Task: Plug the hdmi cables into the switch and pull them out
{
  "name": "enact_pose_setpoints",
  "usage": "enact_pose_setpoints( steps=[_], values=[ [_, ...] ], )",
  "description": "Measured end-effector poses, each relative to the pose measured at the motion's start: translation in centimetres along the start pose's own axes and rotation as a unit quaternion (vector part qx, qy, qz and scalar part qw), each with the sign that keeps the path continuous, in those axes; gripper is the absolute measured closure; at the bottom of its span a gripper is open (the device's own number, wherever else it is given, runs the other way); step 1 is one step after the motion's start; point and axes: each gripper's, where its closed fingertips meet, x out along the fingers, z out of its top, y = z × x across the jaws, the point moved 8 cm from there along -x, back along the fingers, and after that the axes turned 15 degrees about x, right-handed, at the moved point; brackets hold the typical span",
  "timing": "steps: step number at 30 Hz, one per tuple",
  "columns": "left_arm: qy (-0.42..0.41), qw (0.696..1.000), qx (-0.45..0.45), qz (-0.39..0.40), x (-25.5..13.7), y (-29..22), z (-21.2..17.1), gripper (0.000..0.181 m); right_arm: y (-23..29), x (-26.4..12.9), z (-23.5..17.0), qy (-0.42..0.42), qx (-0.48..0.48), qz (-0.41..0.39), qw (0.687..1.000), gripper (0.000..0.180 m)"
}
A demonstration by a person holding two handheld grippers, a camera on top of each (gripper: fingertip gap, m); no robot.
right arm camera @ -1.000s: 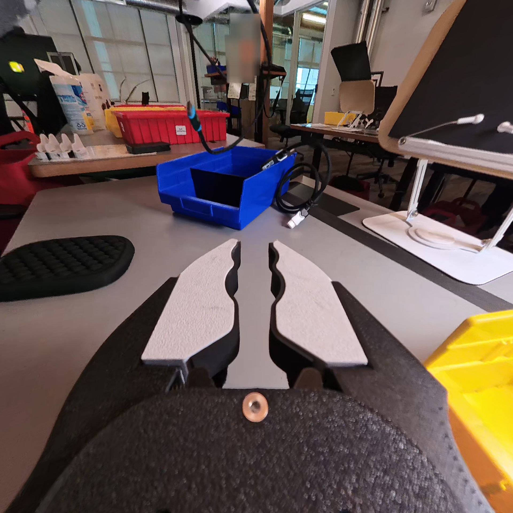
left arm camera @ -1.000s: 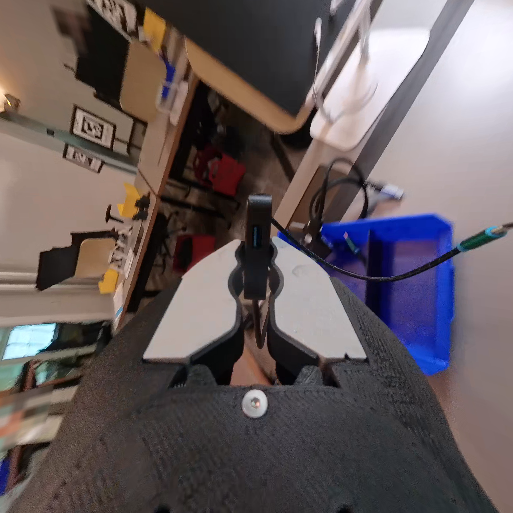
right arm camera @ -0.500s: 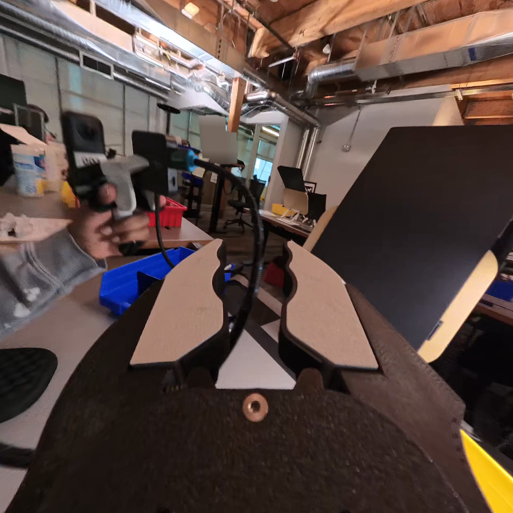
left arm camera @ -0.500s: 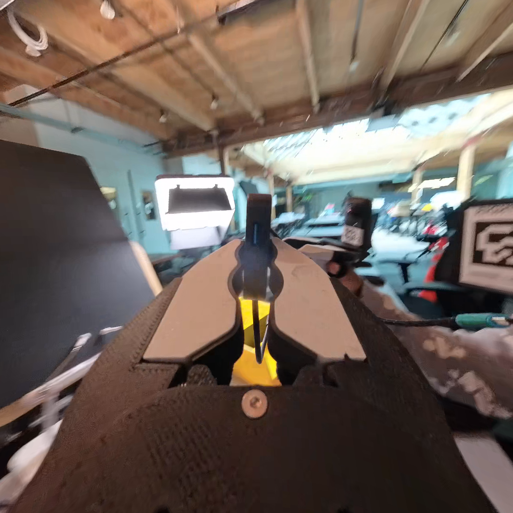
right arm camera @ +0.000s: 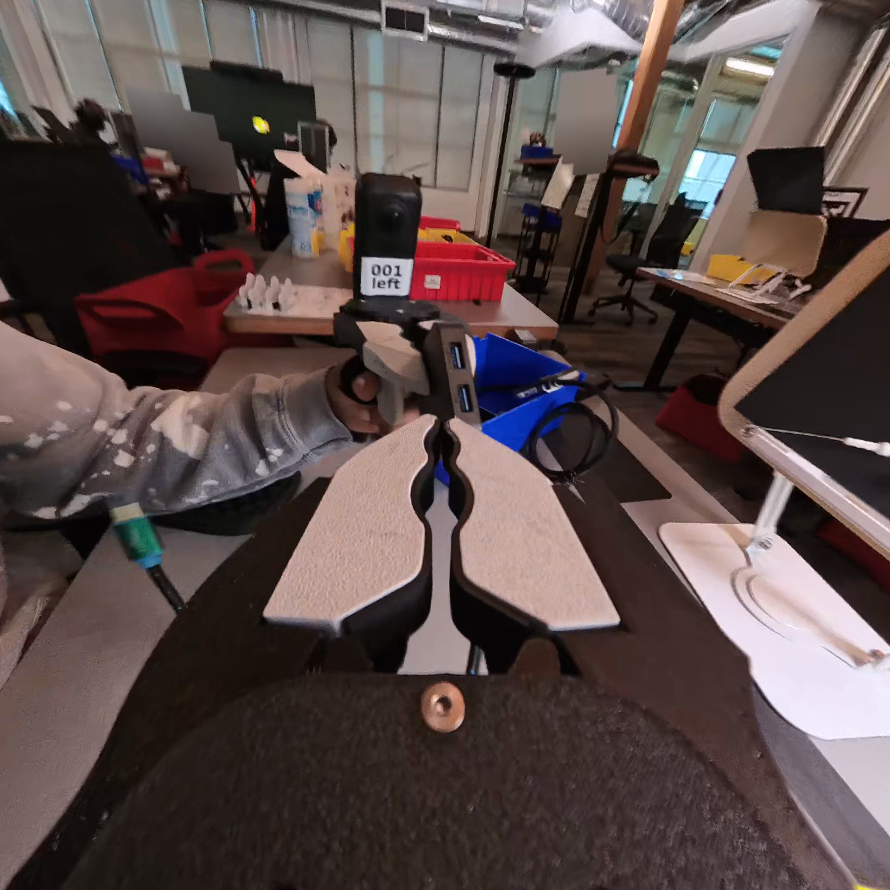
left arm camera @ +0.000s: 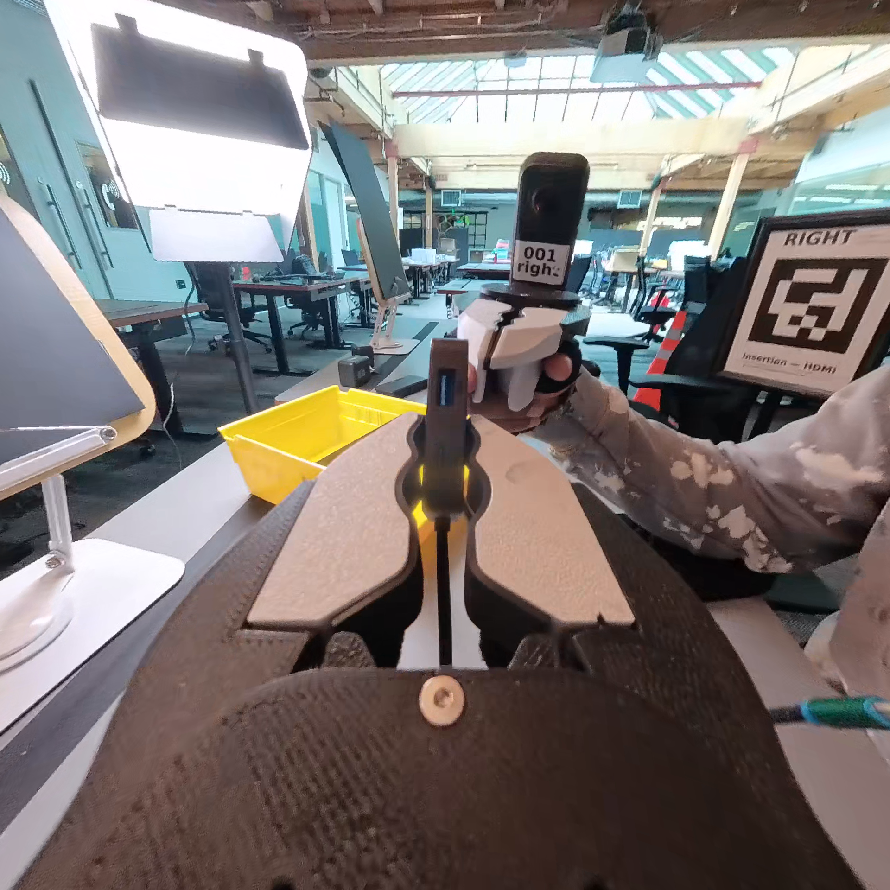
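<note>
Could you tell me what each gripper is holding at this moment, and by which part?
The left gripper clamps the dark switch by its lower body, ports end sticking out. The right gripper is shut on a thin black cable running between its fingers.

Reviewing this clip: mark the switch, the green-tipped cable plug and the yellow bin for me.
switch (left arm camera: pixel 445 424), left wrist view, on its dark body between the left gripper's fingers.
green-tipped cable plug (right arm camera: pixel 136 538), right wrist view, on its green shell.
yellow bin (left arm camera: pixel 274 455), left wrist view, on its front wall.
</note>
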Motion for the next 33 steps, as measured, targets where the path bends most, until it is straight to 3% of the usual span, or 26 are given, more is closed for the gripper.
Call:
enact_pose_setpoints(
  steps=[2, 4, 8, 11, 14, 20, 23, 24, 26, 30, 33],
  values=[
    [-0.012, 1.0, -0.022, -0.001, -0.4, 0.4, -0.1, 0.166, -0.3, -0.1, -0.1, 0.008, -0.029, -0.047, 0.998, 0.18],
    [-0.025, 0.999, -0.032, -0.002, -1.0, 0.6, 0.2, 0.166, -0.4, -0.3, -0.2, 0.023, -0.044, -0.07, 0.996, 0.167],
    [-0.038, 0.999, -0.031, -0.011, -1.2, 0.2, 0.8, 0.166, 0.0, 0.8, -1.3, 0.066, -0.042, -0.042, 0.996, 0.145],
    [-0.048, 0.998, -0.035, -0.028, -0.6, -0.4, 1.1, 0.166, 0.4, 2.2, -2.0, 0.085, -0.052, -0.03, 0.995, 0.167],
    [-0.032, 0.998, -0.034, -0.048, -0.8, -0.5, 1.1, 0.166, 0.7, 1.9, -2.1, 0.107, -0.05, -0.019, 0.993, 0.168],
    [0.102, 0.99, -0.03, -0.09, -0.3, -1.4, -0.7, 0.158, 1.2, 0.9, -2.9, 0.2, -0.059, -0.032, 0.978, 0.169],
    [0.151, 0.981, 0.002, -0.12, 0.9, -2.6, -1.6, 0.154, 1.8, 1.8, -3.6, 0.229, -0.057, -0.018, 0.971, 0.169],
    [0.171, 0.977, 0.027, -0.12, 1.4, -3.0, -2.0, 0.161, 1.9, 2.1, -3.8, 0.235, -0.057, -0.013, 0.97, 0.169],
    [0.176, 0.975, 0.057, -0.121, 1.6, -3.4, -2.2, 0.166, 1.8, 2.1, -3.8, 0.229, -0.052, -0.006, 0.972, 0.169],
    [0.123, 0.984, 0.03, -0.122, 1.1, -2.9, -1.5, 0.165, 1.7, 1.9, -2.9, 0.166, -0.028, 0.021, 0.985, 0.169],
    [0.089, 0.991, 0.007, -0.098, 0.2, -1.9, -1.2, 0.165, 0.9, 0.8, -1.6, 0.092, -0.022, -0.003, 0.996, 0.162]
  ],
)
